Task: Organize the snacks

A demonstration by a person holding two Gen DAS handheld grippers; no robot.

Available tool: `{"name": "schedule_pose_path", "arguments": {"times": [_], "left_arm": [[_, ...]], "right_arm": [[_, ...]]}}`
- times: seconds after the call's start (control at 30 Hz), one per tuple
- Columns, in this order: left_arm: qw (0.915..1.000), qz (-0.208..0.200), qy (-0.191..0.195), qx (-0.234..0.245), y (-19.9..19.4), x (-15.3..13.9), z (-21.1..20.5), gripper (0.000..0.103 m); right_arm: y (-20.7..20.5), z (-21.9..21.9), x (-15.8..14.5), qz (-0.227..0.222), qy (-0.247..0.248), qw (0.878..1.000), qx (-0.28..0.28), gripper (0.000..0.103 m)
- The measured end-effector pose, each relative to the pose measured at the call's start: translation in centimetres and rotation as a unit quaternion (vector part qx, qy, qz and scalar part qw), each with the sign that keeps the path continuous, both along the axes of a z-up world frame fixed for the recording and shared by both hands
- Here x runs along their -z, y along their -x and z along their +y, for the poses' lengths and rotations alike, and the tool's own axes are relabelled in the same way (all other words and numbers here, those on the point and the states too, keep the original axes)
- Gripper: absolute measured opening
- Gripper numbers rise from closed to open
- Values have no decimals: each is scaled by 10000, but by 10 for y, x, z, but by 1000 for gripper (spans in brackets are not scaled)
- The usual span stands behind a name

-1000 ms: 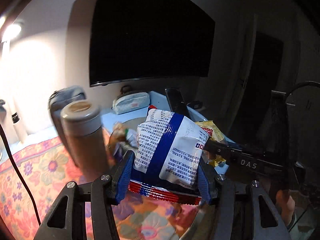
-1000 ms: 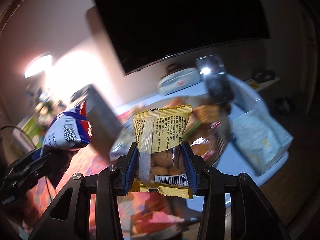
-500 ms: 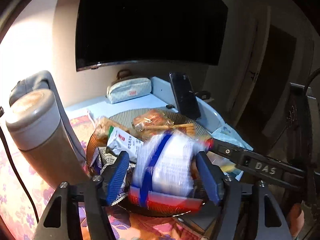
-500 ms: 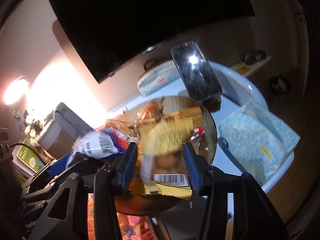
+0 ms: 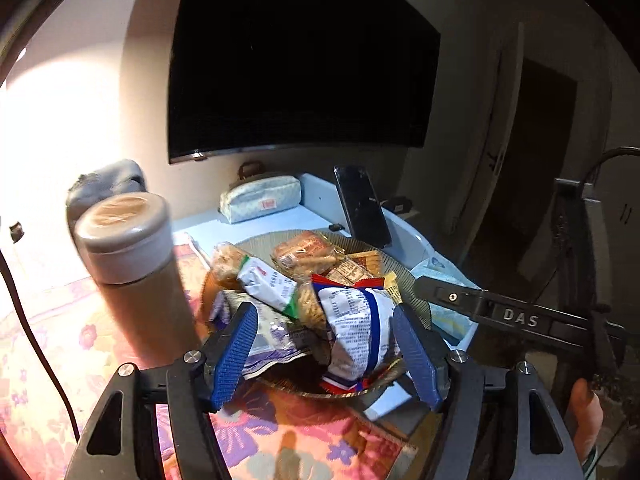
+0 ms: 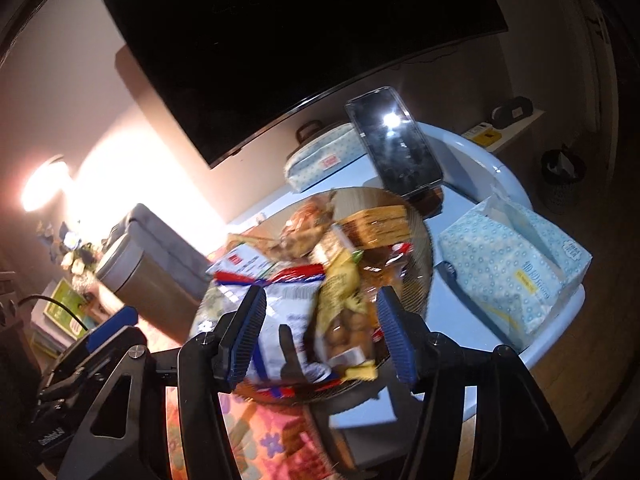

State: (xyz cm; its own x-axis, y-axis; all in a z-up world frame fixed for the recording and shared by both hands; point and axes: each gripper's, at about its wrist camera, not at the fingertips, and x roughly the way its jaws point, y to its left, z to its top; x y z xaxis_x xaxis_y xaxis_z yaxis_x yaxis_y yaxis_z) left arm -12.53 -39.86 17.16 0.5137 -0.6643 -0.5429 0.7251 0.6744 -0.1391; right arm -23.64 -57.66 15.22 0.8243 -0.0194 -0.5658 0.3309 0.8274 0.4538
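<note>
Snacks, both views, both packets look just dropped into the dish.

Left wrist view: left gripper (image 5: pixel 325 354) has just been opening, jaws now wide apart. White-and-blue packet (image 5: pixel 356 332) sits between them but no pad presses on it; it slumps against the near wall of the glass dish (image 5: pixel 416 286), on top of the pile. Right blue pad may brush its edge, can't tell. From the dish centre: green-and-white packet (image 5: pixel 268 284) at 10 o'clock, clear-wrapped biscuits (image 5: pixel 306 254) at 12, yellow packet (image 5: pixel 390 286) peeking out at 2. Flask (image 5: pixel 128 256) stands upright just beside the dish at 9 o'clock. Phone (image 5: pixel 362 206) is propped behind the dish at 1 o'clock, pouch (image 5: pixel 260 198) further back at 11. Right gripper's arm crosses in from 3 o'clock.

Right wrist view: blurred. Right gripper (image 6: pixel 322 336) has also just been opening, jaws stand at medium width. Yellow packet (image 6: pixel 342 308) lies tilted between them in the dish (image 6: pixel 426 256), pads clear of it. White-and-blue packet (image 6: pixel 280 320) touches it at 9 o'clock. Tissue pack (image 6: pixel 516 272) is on the table at 3 o'clock, apart from the dish.

Handling, my read: packets are light, air-filled film, slippery, contents brittle. Take them across the flat body near the middle, gentle squeeze. A grip on a seam would swing; a hard grip crushes the biscuits. The pile is loose, so anything added at the rim could slide off.
</note>
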Motion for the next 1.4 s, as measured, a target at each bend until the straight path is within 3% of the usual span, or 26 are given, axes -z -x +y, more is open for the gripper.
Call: {"name": "schedule_pose_path", "arguments": {"times": [0.17,0.3,0.5,0.63,0.83,1.03,1.13,1.4], "left_arm": [[9992,-304,-13,-253,15,-12,44,75],[9961,-510,-26,-719,19,-17,92,83],[9829,-674,-177,-1702,12,-16,171,84],[9705,-558,-40,-2343,-2,-12,228,93],[9498,-277,-33,-3117,-25,8,304,94],[9356,-4,-164,-3528,-45,39,351,94],[9296,112,-270,-3675,-55,57,362,94],[9243,456,-640,-3736,-92,101,363,94]], "right_arm": [[2,31,-7,-52,85,9996,-269,57],[-2,68,-18,-106,349,9976,-586,57],[-20,134,-38,-188,944,9877,-1229,57],[-41,181,-41,-164,1118,9785,-1725,59],[-84,252,-20,200,1121,9630,-2444,60],[-122,311,4,481,1224,9486,-2877,60],[-142,332,19,595,1309,9449,-2941,60],[-181,355,64,870,1508,9425,-2854,60]]}}
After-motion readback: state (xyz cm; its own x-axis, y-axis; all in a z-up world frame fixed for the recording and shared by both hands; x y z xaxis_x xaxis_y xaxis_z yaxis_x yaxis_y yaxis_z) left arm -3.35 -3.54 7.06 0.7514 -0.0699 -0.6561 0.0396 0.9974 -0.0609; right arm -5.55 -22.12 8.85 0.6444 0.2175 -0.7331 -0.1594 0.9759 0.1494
